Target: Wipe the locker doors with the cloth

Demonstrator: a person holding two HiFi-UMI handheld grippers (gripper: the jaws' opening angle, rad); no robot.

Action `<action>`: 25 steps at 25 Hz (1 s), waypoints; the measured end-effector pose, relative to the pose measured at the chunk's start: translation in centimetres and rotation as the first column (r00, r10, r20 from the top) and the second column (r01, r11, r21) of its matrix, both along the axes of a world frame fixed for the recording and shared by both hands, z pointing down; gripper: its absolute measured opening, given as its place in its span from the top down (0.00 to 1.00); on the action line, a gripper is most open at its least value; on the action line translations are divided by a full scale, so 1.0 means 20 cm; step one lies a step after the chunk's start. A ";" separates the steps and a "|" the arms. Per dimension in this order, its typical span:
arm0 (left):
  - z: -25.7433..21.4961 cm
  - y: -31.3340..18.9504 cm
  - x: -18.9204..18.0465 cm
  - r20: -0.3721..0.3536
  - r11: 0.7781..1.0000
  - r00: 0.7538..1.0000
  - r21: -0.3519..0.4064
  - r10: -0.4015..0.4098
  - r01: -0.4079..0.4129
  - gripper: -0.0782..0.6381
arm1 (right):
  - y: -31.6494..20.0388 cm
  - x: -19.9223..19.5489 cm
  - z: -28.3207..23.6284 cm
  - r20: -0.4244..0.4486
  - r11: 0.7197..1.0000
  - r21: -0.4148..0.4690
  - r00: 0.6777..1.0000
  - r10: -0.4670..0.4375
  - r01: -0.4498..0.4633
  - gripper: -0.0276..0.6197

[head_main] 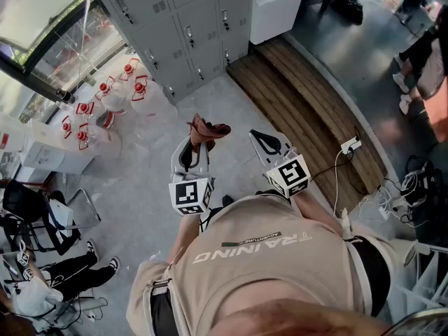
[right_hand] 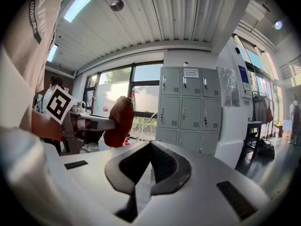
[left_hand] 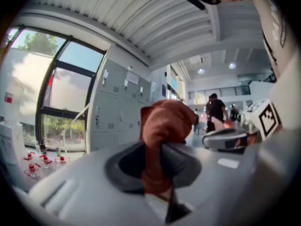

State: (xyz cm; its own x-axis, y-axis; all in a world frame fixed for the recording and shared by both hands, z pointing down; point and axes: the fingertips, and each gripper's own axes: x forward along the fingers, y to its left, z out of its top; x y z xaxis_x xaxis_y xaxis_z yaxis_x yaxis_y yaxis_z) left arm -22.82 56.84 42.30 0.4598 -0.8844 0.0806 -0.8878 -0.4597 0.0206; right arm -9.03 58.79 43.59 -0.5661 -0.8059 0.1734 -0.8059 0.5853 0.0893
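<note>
A rust-red cloth (head_main: pixel 206 131) hangs bunched from my left gripper (head_main: pixel 198 143), which is shut on it. In the left gripper view the cloth (left_hand: pixel 162 131) rises out of the pinched jaws of the left gripper (left_hand: pixel 153 161). My right gripper (head_main: pixel 262 141) is held beside it, shut with nothing in it; in the right gripper view its jaws meet at the right gripper's tip (right_hand: pixel 150 150). The grey locker doors (head_main: pixel 183 30) stand a few steps ahead, and show as locker doors (right_hand: pixel 188 109) in the right gripper view. The cloth (right_hand: pixel 119 121) appears at left there.
Water jugs with red caps (head_main: pixel 105 107) stand on the floor left of the lockers. A wooden strip (head_main: pixel 308 110) runs along the right, with a power strip and cables (head_main: pixel 350 145). A white cabinet (head_main: pixel 276 9) adjoins the lockers. A chair (head_main: pixel 42 215) and people stand around.
</note>
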 end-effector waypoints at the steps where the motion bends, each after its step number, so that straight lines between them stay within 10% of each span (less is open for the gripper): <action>1: 0.01 -0.01 -0.02 -0.003 1.000 1.000 -0.001 0.001 -0.001 0.78 | -0.01 -0.03 0.01 -0.001 1.000 -0.002 1.000 -0.002 0.002 0.94; 11: 0.14 -0.13 -0.18 -0.023 0.998 0.999 -0.054 0.036 -0.037 0.78 | -0.13 -0.18 0.06 0.024 0.999 -0.028 0.999 0.032 -0.032 0.94; 25: 0.01 -0.62 0.12 0.044 1.000 0.999 -0.018 0.023 -0.022 0.78 | -0.68 0.15 0.04 0.100 0.999 0.000 0.994 0.036 -0.036 0.94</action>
